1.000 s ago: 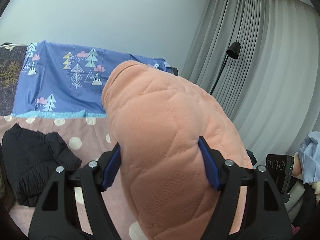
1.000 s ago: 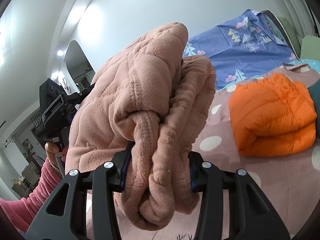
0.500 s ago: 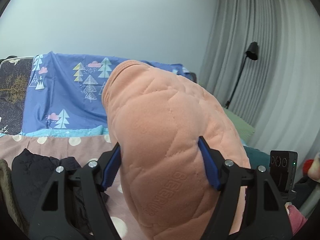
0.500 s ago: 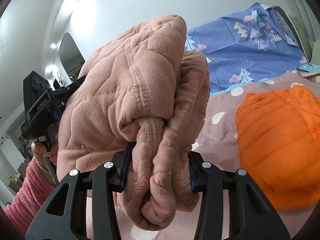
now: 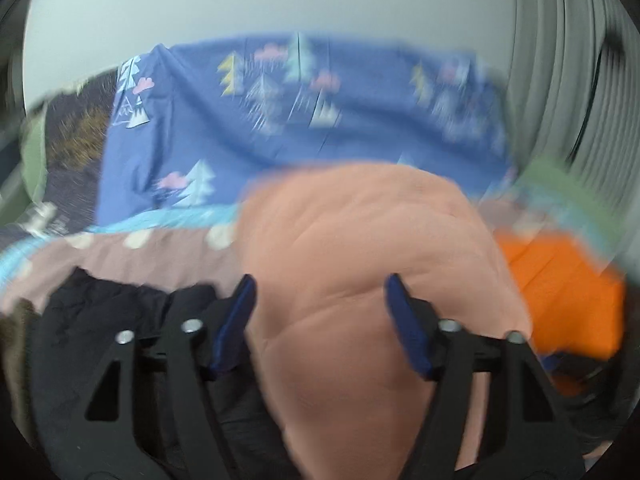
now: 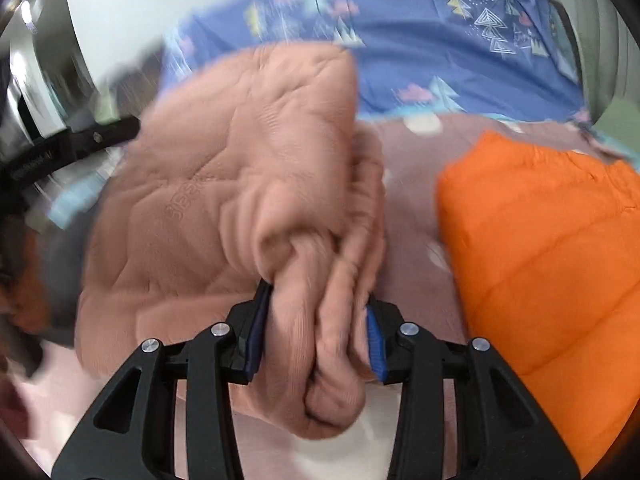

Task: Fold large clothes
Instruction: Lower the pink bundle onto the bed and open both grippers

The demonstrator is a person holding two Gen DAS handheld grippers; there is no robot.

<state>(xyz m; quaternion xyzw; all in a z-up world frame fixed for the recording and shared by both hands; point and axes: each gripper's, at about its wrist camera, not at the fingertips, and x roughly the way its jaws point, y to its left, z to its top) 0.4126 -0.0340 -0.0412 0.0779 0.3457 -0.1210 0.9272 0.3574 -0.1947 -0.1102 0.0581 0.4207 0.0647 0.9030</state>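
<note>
A folded peach quilted fleece garment (image 5: 360, 264) fills the middle of the blurred left wrist view, and my left gripper (image 5: 320, 300) is shut on its thick fold. In the right wrist view the same peach garment (image 6: 224, 184) hangs bunched, and my right gripper (image 6: 316, 320) is shut on its gathered edge. Both hold it low over the pink polka-dot bedspread (image 6: 412, 208).
A folded orange puffer jacket (image 6: 552, 248) lies on the bed to the right; it also shows in the left wrist view (image 5: 560, 288). A black puffer jacket (image 5: 100, 320) lies at the left. A blue tree-print sheet (image 5: 280, 120) covers the headboard. Grey curtains (image 5: 560, 60) hang at right.
Both grippers have tilted down and swung toward the bed with the peach garment. The view now blurs with motion, and the orange jacket has come into the left wrist view.
</note>
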